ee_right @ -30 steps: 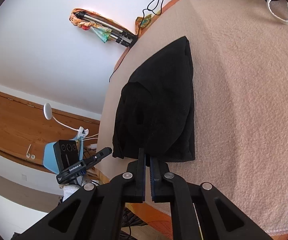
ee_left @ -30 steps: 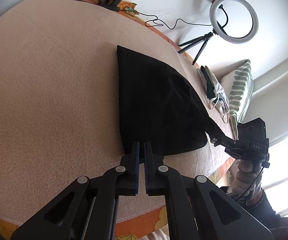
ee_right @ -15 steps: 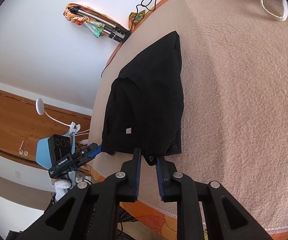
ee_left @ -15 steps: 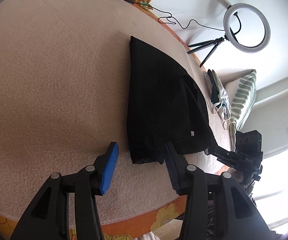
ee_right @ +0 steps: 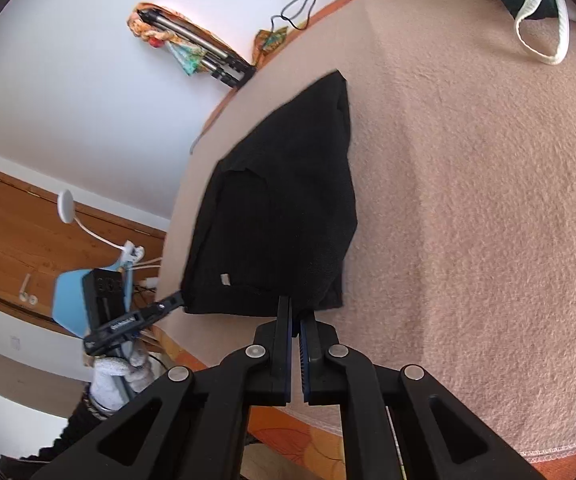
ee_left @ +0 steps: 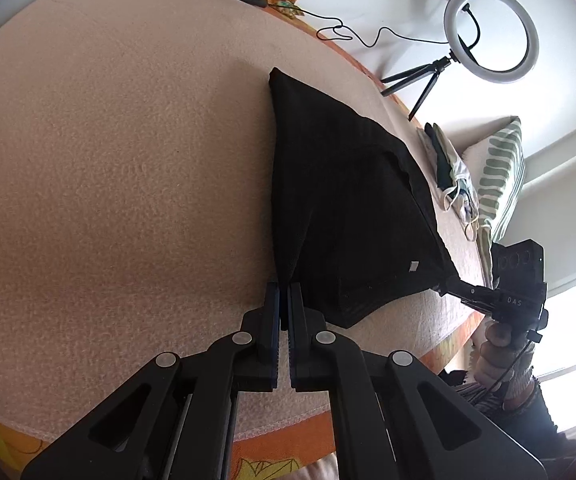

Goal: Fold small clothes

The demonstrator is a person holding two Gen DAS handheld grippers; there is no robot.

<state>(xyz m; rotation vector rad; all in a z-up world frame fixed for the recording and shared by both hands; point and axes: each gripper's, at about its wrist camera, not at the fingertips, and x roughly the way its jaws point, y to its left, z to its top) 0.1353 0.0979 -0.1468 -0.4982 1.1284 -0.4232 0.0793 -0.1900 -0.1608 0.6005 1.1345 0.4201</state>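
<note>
A black garment (ee_left: 340, 216) lies folded on the beige blanket (ee_left: 119, 184), a small white tag showing near its front hem. My left gripper (ee_left: 283, 294) is closing tight on the hem's left front corner. In the right wrist view the black garment (ee_right: 283, 216) reaches away from my right gripper (ee_right: 296, 312), whose jaws are closing on the right front corner. Each view shows the other tool at the far end of the hem: the right gripper (ee_left: 454, 284) and the left gripper (ee_right: 175, 300). The hem hangs slightly raised between them.
A ring light on a small tripod (ee_left: 488, 32) stands at the back right beside a striped pillow (ee_left: 500, 176) and a pile of clothes (ee_left: 452, 172). A dark garment with white trim (ee_right: 536, 8) lies far right. A folded tripod (ee_right: 195, 48) leans at the wall. The bed's orange edge (ee_left: 288, 446) runs just below the grippers.
Both grippers let go of the garment half a second ago, the left opening wide, the right slightly. Both have closed again on the front hem's corners.
</note>
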